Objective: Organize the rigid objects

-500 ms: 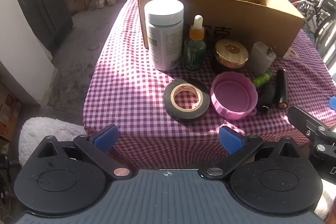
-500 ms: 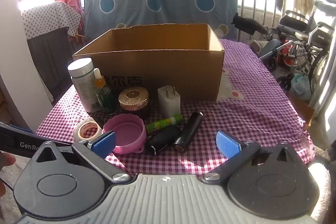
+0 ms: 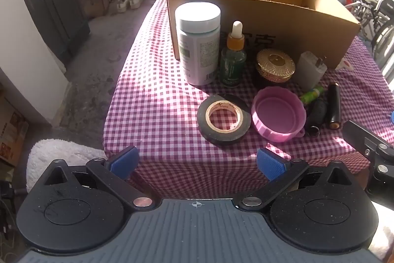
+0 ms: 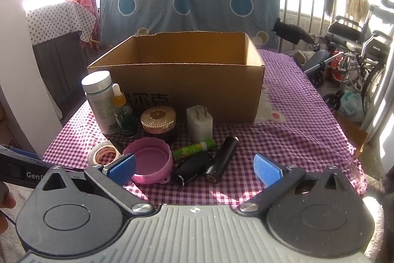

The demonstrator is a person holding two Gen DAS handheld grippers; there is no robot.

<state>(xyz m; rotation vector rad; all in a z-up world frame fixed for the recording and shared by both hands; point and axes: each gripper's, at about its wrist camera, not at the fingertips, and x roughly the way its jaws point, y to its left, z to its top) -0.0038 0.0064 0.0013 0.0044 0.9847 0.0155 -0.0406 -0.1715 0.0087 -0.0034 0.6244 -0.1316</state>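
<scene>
Both grippers have crept forward in the last half second, and the objects now sit a touch closer to the jaws than they did. The left gripper [image 3: 197, 162] is released and carrying nothing, with the roll of black tape [image 3: 224, 121] just ahead of its gap and the pink lid [image 3: 279, 113] off toward its right finger. The right gripper [image 4: 194, 168] is spread wide and empty too; the black key fob [image 4: 194, 168] and the black cylinder [image 4: 222, 159] lie between its fingers, slightly ahead, while the pink lid sits at its left pad. Nothing has been lifted: every item still rests on the checked cloth [image 3: 157, 100] in front of the cardboard box [image 4: 187, 80], so sorting looks barely begun, with a first grasp likely near.
</scene>
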